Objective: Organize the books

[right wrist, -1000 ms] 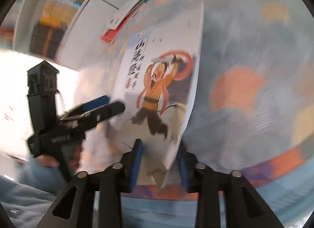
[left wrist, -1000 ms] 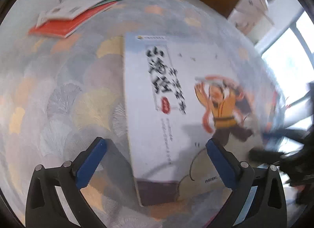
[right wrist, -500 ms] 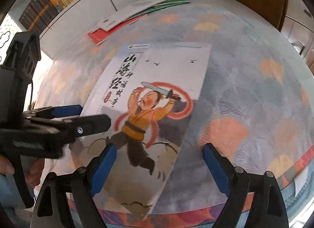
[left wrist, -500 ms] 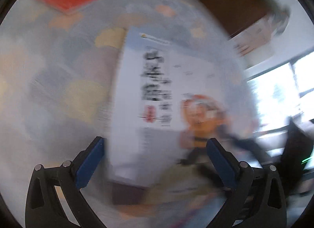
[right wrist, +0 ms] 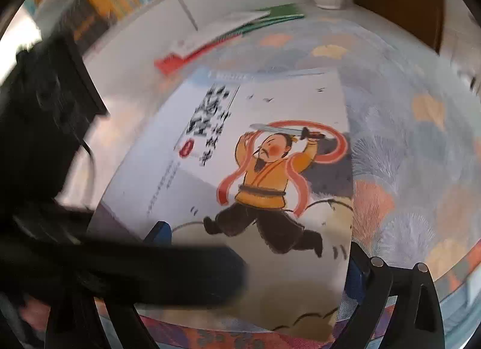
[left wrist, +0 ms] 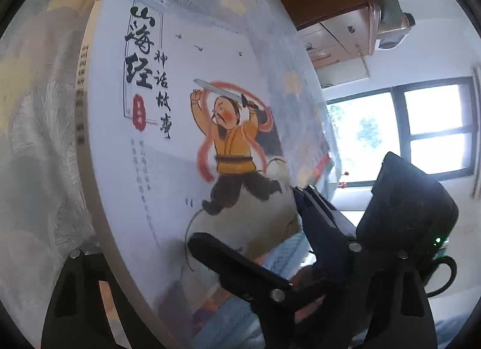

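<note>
Both grippers tilt down over the desk (right wrist: pixel 405 144) from its near edge. The left gripper (left wrist: pixel 192 259) straddles the book's spine side, its fingers closing with the book (left wrist: pixel 168 144) between them; whether they press it I cannot tell. The right gripper (right wrist: pixel 258 256) has its fingers spread wide across the book's lower edge, not gripping. The book lies flat near the near edge, cover reading "山海经 神话故事". More books (right wrist: pixel 222 36) lie at the far edge.

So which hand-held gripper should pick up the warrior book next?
Probably left. The left hand-held gripper is closing, with the near edge of the book between its jaws by the spine. The right hand-held gripper is opening, pads off the cover.
</note>
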A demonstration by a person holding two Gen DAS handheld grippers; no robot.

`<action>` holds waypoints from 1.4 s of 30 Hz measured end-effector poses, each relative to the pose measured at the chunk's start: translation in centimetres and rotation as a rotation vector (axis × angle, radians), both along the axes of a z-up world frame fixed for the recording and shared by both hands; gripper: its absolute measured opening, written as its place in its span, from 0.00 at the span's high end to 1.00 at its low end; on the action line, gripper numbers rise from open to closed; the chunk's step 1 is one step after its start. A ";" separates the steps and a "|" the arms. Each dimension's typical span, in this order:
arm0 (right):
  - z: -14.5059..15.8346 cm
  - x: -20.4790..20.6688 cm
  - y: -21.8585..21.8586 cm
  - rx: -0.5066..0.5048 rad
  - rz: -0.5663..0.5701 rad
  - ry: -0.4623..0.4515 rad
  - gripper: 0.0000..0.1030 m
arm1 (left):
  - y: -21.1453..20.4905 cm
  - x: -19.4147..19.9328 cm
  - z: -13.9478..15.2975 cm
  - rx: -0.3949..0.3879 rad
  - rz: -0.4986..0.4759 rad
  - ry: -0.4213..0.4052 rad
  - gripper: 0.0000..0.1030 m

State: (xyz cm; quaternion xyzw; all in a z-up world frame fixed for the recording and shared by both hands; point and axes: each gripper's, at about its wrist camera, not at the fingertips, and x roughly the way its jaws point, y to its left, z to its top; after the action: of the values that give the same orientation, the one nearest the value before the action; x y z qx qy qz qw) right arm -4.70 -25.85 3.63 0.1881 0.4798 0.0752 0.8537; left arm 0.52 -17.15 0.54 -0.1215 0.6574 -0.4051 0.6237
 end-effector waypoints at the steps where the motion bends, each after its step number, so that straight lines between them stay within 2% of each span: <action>1: 0.0 -0.3 -0.1 -0.006 -0.001 -0.006 0.09 | 0.0 0.2 0.1 0.005 0.001 0.001 0.26; 2: 0.1 -0.5 0.1 -0.022 0.003 -0.010 0.12 | 0.1 0.5 0.1 0.013 0.002 0.004 0.31; 4: 0.2 -0.7 0.2 -0.044 0.005 -0.007 0.17 | 1.4 1.1 0.0 0.013 0.039 0.028 0.35; 6: 0.3 -0.9 0.0 -0.051 0.000 -0.006 0.25 | 3.0 2.4 -0.5 -0.007 0.132 0.077 0.37; 9: 0.3 -1.3 -1.0 -0.024 -0.029 -0.015 0.37 | 3.9 3.9 -1.2 -0.008 0.226 0.119 0.55; 11: 0.2 -1.0 -1.0 -0.016 -0.048 -0.014 0.44 | 3.1 3.5 -1.2 0.030 0.231 0.082 0.65; 13: 0.3 -1.1 -1.0 -0.015 -0.067 -0.008 0.48 | 2.6 2.8 -0.4 0.089 0.210 -0.001 0.73; 14: 0.3 -1.0 -1.0 0.001 -0.073 -0.003 0.48 | 1.5 2.1 0.0 0.137 0.188 -0.068 0.75; 17: 0.3 -0.7 -1.4 0.073 -0.095 0.011 0.49 | 0.0 1.0 1.3 0.237 0.137 -0.244 0.75; 20: 0.6 -1.0 -0.8 0.014 -0.079 0.015 0.53 | -2.7 -1.4 2.6 0.342 0.041 -0.491 0.75; 21: 0.8 -1.1 -0.5 0.002 -0.073 0.012 0.53 | -3.2 -1.8 2.8 0.360 0.024 -0.531 0.75; 26: 1.9 -1.5 0.6 -0.037 -0.061 0.002 0.53 | -3.1 -1.5 3.2 0.363 0.004 -0.530 0.75; 29: 2.4 -1.8 1.6 -0.020 -0.031 -0.015 0.54 | -1.5 -2.4 3.9 0.407 -0.023 -0.606 0.79; 31: 2.6 -2.2 2.4 -0.077 -0.027 -0.028 0.55 | -0.5 -3.1 3.4 0.449 -0.052 -0.650 0.78; 36: 1.7 -2.9 3.4 -0.088 0.016 -0.007 0.55 | 2.6 -3.9 3.3 0.434 -0.085 -0.604 0.78; 38: 1.5 -3.3 4.3 -0.057 0.019 -0.004 0.55 | 3.8 -4.2 3.2 0.430 -0.109 -0.574 0.78; 42: 1.4 -4.0 7.9 -0.071 0.053 0.011 0.55 | 8.2 -5.2 2.9 0.443 -0.145 -0.557 0.78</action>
State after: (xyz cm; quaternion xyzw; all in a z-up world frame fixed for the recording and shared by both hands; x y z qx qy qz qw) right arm -8.73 -17.94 5.02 0.1450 0.4918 0.0797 0.8548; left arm -4.73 -8.97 3.47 0.1785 0.5409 -0.3136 0.7598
